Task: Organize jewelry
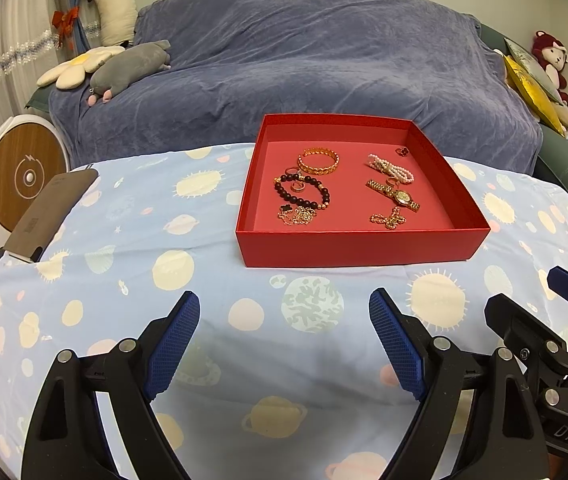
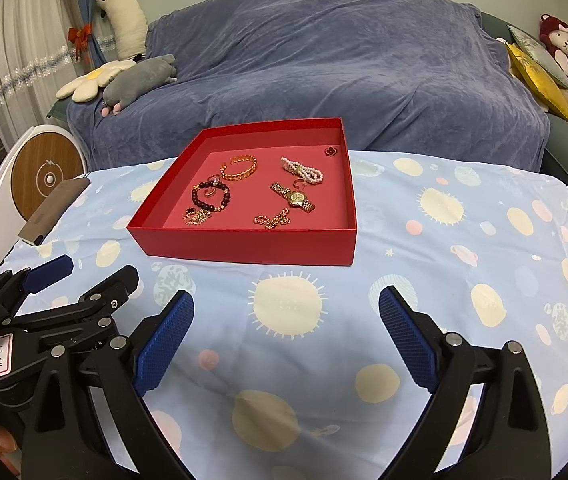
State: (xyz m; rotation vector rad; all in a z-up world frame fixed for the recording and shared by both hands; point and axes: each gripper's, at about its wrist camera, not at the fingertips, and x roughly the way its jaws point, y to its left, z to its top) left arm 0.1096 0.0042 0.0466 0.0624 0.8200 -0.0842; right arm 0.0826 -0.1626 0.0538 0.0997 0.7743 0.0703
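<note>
A red box [image 1: 358, 248] [image 2: 244, 246] stands on the patterned cloth and holds jewelry: a gold bangle [image 1: 318, 161] [image 2: 239, 167], a dark bead bracelet [image 1: 302, 192] [image 2: 210, 196], a pearl bracelet [image 1: 390, 168] [image 2: 303, 170], a gold watch [image 1: 395, 195] [image 2: 294, 197], gold chains [image 1: 389, 218] [image 2: 273, 219] and a dark clover piece [image 1: 404, 151] [image 2: 330, 151]. My left gripper [image 1: 284, 346] [image 2: 80, 276] is open, low on the cloth in front of the box. My right gripper [image 2: 286, 340] [image 1: 532, 296] is open beside it, to the right. Neither holds anything.
A blue-covered sofa [image 1: 284, 60] with plush toys [image 1: 128, 70] stands behind the table. A round white and wood device [image 1: 24, 178] sits at the left, with a grey flat object [image 1: 50, 212] on the table's left edge. Cushions [image 1: 532, 80] lie at the right.
</note>
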